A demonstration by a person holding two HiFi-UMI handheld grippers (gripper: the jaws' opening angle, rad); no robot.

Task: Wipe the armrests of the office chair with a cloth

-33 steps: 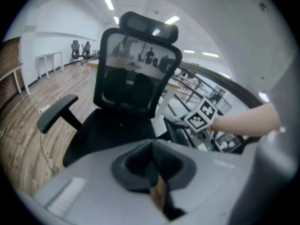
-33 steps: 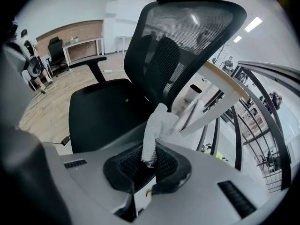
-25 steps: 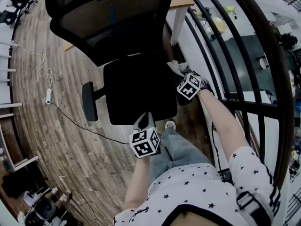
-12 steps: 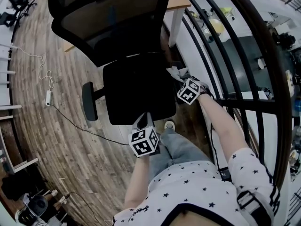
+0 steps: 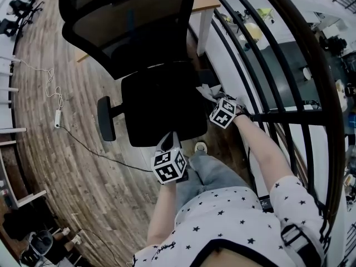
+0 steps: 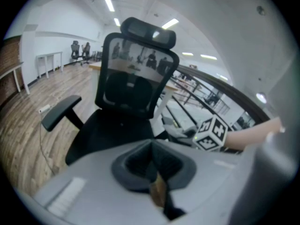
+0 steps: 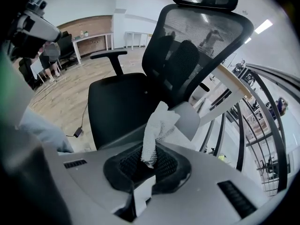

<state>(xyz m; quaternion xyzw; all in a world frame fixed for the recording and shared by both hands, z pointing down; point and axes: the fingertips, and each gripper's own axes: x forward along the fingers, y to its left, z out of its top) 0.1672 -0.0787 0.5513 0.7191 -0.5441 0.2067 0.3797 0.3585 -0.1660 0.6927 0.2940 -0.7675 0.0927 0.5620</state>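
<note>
One office chair (image 5: 161, 102), black, mesh backrest toward 12 o'clock in the head view, seat opening toward the person at 6 o'clock; stands on a wooden floor (image 5: 67, 166). One far armrest (image 5: 105, 118), at 9 o'clock of the seat, bare, touched by neither tool, long axis running 12 to 6 o'clock. One left gripper (image 6: 153, 168), held at the seat's front edge at 6 o'clock, fingers together with nothing between them, idle. One cloth (image 7: 157, 130), white, textured, bunched into a strip. Its lower end is pinched and its free end rises from 6 toward 12–1 o'clock in the right gripper view. Long axis in line with the fingers, tip pointing at the backrest and lying against the near armrest (image 7: 190, 118). One right gripper (image 7: 149, 168), at 3 o'clock of the seat in the head view, fingers clamped on the cloth. Near armrest: grey pad, partly covered by the cloth; how firmly the cloth bears on it cannot be told. Step in hand, by judgement: wiping the near armrest. Next move calls for drawing the cloth along the pad's length under downward pressure, clamp kept closed, then carrying it across the seat to the far armrest; whether that one has been wiped cannot be told.
</note>
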